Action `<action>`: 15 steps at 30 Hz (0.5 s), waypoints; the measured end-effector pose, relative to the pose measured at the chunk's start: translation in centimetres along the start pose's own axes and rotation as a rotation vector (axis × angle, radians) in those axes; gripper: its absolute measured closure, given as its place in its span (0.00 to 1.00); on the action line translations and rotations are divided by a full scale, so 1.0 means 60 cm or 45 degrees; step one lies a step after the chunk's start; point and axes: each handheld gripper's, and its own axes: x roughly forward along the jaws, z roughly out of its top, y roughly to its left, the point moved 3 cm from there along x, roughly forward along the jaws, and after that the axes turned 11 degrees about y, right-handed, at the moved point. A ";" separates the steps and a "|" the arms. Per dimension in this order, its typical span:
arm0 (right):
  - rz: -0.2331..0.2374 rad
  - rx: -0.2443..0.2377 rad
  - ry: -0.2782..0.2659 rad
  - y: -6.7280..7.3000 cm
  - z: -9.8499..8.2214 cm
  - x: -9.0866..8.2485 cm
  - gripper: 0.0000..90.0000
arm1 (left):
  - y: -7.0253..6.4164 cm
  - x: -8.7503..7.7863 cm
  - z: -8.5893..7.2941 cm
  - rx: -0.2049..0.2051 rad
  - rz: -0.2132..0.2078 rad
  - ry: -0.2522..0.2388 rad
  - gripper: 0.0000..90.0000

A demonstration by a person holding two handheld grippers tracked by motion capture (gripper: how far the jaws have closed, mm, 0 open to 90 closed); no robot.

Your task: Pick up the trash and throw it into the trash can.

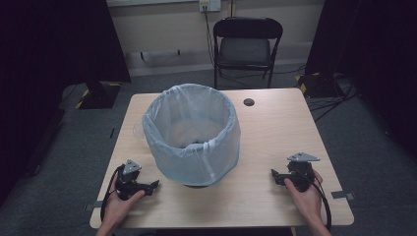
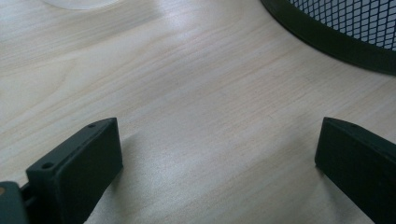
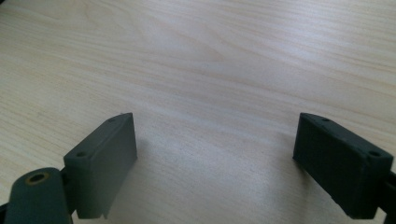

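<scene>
Grey carpet surrounds a light wooden bench (image 1: 275, 132), with a black folding chair (image 1: 246, 46) beyond its far edge and dark curtains on both sides. On the bench, nearer its left edge than its right, stands a round black mesh wastebasket (image 1: 194, 135) lined with a pale translucent plastic bag (image 1: 167, 152). A small dark round hole (image 1: 249, 102) sits near the far edge. By the near-left corner, the left hand (image 1: 118, 201) holds the left gripper (image 1: 153, 186) low over the wood, jaws spread wide with nothing between them, near the basket's base (image 2: 327, 37). Towards the near-right corner, the right hand (image 1: 306, 194) holds the right gripper (image 1: 275, 174), jaws likewise spread over bare wood (image 3: 210, 70), well apart from the basket.
</scene>
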 end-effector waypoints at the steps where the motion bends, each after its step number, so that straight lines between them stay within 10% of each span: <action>1: 0.000 0.001 0.000 0.000 0.000 0.000 0.14 | 0.000 0.000 0.000 0.000 0.000 0.000 0.00; 15: -0.001 0.002 0.000 0.000 0.000 0.000 0.14 | 0.032 -0.018 0.015 -0.076 -0.050 -0.020 0.23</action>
